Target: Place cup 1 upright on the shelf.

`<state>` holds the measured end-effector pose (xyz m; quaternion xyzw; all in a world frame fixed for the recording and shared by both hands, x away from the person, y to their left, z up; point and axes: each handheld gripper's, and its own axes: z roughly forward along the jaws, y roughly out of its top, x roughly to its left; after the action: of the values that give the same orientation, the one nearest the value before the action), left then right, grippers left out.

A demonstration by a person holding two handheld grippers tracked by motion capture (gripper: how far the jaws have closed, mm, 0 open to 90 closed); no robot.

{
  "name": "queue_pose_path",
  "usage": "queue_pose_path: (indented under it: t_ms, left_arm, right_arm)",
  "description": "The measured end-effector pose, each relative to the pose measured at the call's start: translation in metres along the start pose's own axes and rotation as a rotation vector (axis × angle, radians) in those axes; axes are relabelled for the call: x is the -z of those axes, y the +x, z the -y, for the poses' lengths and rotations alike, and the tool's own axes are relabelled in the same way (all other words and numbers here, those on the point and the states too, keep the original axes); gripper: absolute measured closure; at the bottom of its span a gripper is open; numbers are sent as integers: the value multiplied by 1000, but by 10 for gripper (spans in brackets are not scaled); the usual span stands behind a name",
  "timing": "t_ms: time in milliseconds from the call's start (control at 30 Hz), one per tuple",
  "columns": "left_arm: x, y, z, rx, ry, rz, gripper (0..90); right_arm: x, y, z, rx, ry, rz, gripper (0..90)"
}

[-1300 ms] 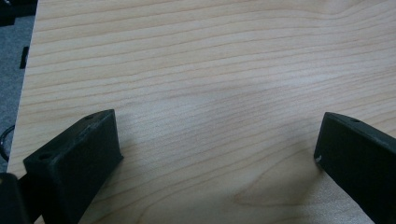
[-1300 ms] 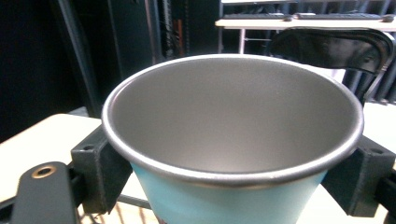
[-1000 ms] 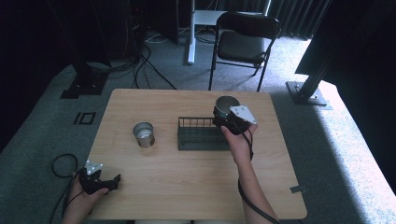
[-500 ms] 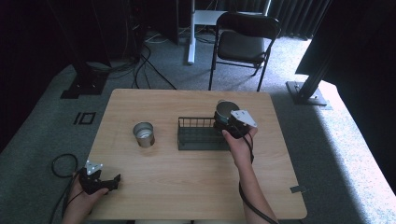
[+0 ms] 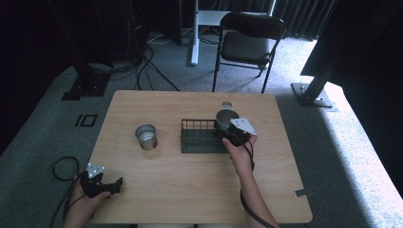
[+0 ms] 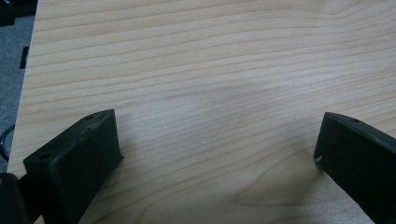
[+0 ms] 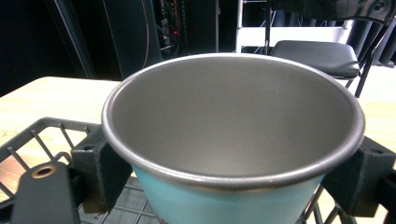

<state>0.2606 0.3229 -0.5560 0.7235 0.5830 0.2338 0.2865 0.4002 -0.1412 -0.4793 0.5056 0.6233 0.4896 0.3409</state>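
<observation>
R tongs (image 5: 227, 129) grip teal cup (image 7: 232, 154) upright over wire basket (image 5: 195, 136), right end. We lower slow, keep level. L tongs (image 6: 217, 154) wide, idle on tabletop (image 5: 190, 190).

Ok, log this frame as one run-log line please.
right gripper: shut on cup, above rack | left gripper: open, idle on table | steel cup: left of rack

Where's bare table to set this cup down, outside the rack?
The near half of the table is bare, between the left claw and the right forearm. So is the strip right of the rack. Crowded: the rack's right end, where the right claw holds the cup, and around the tin.
</observation>
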Motion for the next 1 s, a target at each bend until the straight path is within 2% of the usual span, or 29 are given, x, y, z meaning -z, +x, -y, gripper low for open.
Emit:
queue_pose_path:
  t_ms: [600,700,833,1000]
  left_arm:
    - [0,0,0,0,0,0,8]
    - [0,0,0,0,0,0,9]
    - [0,0,0,-1,0,0,8]
    - [0,0,0,0,0,0,9]
  right_arm:
    - [-1,1,5,6,3,-15,134]
    - [0,0,6,15,6,-30,132]
    - [1,1,6,50,19,-52,115]
    - [5,0,5,28,19,-70,108]
